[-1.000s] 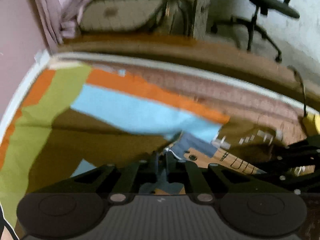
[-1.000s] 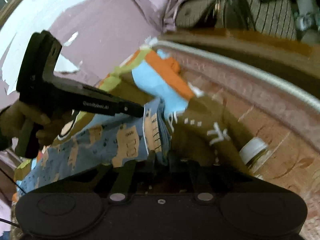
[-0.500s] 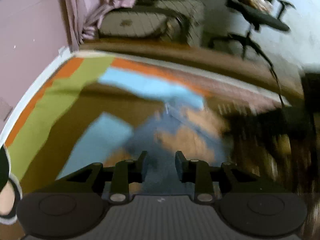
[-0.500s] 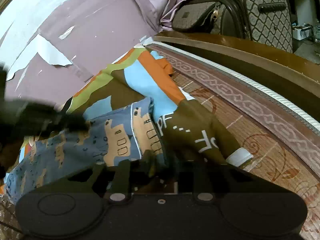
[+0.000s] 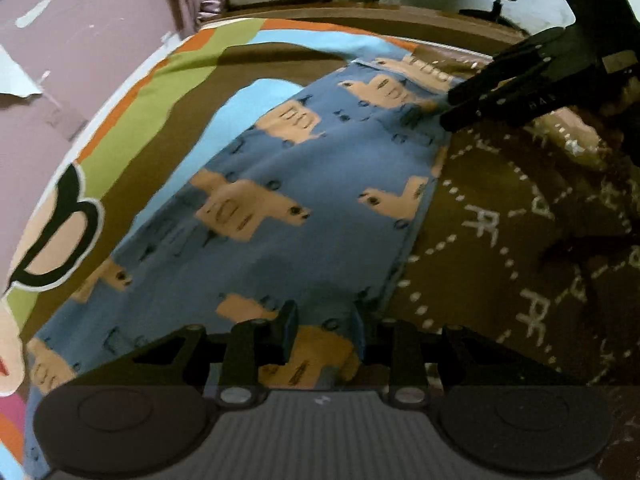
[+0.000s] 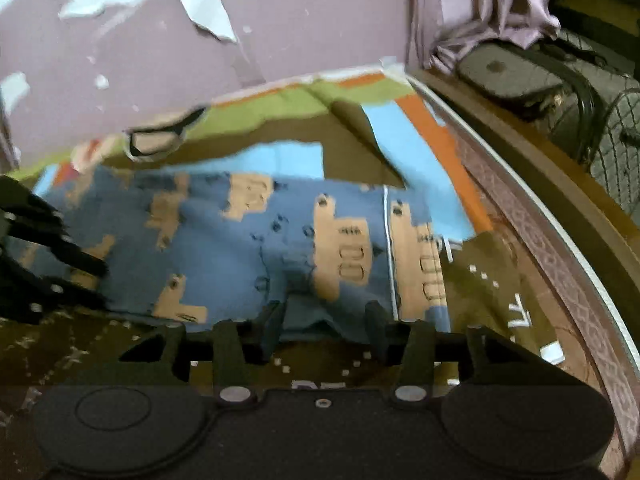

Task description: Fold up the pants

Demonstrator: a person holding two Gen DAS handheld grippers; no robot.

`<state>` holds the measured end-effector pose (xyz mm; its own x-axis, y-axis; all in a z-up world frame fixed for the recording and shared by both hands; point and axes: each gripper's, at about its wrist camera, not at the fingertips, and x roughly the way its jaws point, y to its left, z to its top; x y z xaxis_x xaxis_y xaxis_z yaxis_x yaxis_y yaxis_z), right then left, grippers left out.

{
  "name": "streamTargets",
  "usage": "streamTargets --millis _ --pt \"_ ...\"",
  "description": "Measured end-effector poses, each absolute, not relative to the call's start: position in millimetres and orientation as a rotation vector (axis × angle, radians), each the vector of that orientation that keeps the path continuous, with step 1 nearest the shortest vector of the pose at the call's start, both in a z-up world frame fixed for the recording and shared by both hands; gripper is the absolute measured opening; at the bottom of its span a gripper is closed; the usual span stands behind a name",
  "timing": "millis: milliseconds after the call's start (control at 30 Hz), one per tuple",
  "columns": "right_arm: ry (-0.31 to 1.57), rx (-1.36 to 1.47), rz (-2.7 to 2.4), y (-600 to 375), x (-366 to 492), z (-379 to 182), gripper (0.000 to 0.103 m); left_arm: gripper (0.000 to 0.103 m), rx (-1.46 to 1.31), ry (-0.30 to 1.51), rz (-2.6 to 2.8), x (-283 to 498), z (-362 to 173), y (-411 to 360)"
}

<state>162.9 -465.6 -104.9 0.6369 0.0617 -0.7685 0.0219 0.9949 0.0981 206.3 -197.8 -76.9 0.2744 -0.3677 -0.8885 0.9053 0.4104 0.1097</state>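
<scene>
The blue pants [image 5: 304,200] with tan llama prints lie spread flat on the bed; they also show in the right wrist view [image 6: 248,248]. My left gripper [image 5: 322,330] is open, its fingers over the near edge of the pants, holding nothing. My right gripper [image 6: 326,326] is open over the pants' near edge, next to the white-piped hem. The right gripper also shows at the upper right of the left wrist view [image 5: 448,114], at the far corner of the pants. The left gripper's fingers [image 6: 76,264] show at the left edge of the right wrist view.
A brown blanket with white letters [image 5: 520,240] lies beside the pants. Under them is a colourful cartoon bedsheet [image 5: 132,92]. A patterned mat and wooden bed rail [image 6: 568,248] run along the right. A suitcase [image 6: 592,92] and curtain [image 6: 480,4] stand beyond; a purple wall [image 6: 280,12] is behind.
Both grippers have let go of the pants and opened. The pants, held up a second ago, now lie flat on the bed. Both cameras have swung low over the cloth.
</scene>
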Motion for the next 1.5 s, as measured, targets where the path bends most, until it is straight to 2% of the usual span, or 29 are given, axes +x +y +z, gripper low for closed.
streamTargets --millis 67,100,167,233,500,533,567,700,833,933,1000,1033,1067,1167,1300,1433,1500 --pt "0.909 0.147 -0.012 -468.5 167.2 -112.0 0.032 0.012 0.702 0.922 -0.932 207.0 -79.5 -192.3" --pt "0.912 0.154 -0.023 -467.9 168.2 -114.7 0.027 0.009 0.696 0.925 -0.918 207.7 -80.4 -190.5" --pt "0.905 0.133 -0.029 -465.6 166.4 -114.2 0.005 0.0 0.67 0.93 -0.91 208.7 -81.2 -186.5" --pt "0.899 0.128 -0.036 -463.3 162.6 -109.2 0.003 0.0 0.652 0.922 -0.918 204.3 -77.6 -181.7" --pt "0.943 0.043 -0.033 -449.5 159.2 -115.7 0.004 0.0 0.59 0.983 -0.938 196.9 -82.9 -155.7" --pt "0.945 0.034 -0.031 -449.4 159.5 -113.9 0.007 0.0 0.568 0.997 -0.936 198.8 -80.1 -153.1" --pt "0.943 0.036 -0.034 -450.4 159.5 -111.6 0.017 0.0 0.543 0.997 -0.941 199.9 -75.1 -149.6" --pt "0.899 0.071 -0.024 -455.0 160.3 -96.3 0.033 0.001 0.484 0.921 -0.942 201.2 -54.7 -133.3" --pt "0.844 0.06 0.043 -443.0 176.5 -80.9 0.045 0.014 0.584 0.894 -0.921 201.9 -58.0 -128.5" --pt "0.818 0.047 0.177 -423.3 201.8 -73.6 0.06 0.015 0.604 0.883 -0.892 204.9 -60.0 -117.9" --pt "0.802 0.054 0.274 -406.3 225.0 -69.1 0.063 0.041 0.542 0.865 -0.833 214.0 -55.3 -106.1" --pt "0.792 0.062 0.345 -394.5 240.9 -67.0 0.068 0.064 0.502 0.834 -0.778 219.7 -51.8 -98.9" --pt "0.781 0.065 0.41 -381.2 257.9 -65.3 0.069 0.071 0.464 0.794 -0.722 225.2 -49.2 -91.7" --pt "0.773 0.064 0.581 -339.7 307.2 -64.5 0.069 0.071 0.401 0.772 -0.52 250.6 -48.3 -75.5" --pt "0.86 0.164 0.717 -286.1 367.5 -77.5 0.067 0.072 0.408 0.756 -0.37 284.0 -54.4 -56.6" --pt "0.906 0.164 0.787 -240.2 407.0 -93.7 0.056 0.074 0.411 0.806 -0.292 299.3 -63.8 -34.7" --pt "0.917 0.116 0.811 -221.4 416.9 -102.5 0.05 0.082 0.389 0.837 -0.293 297.4 -70.7 -21.1"
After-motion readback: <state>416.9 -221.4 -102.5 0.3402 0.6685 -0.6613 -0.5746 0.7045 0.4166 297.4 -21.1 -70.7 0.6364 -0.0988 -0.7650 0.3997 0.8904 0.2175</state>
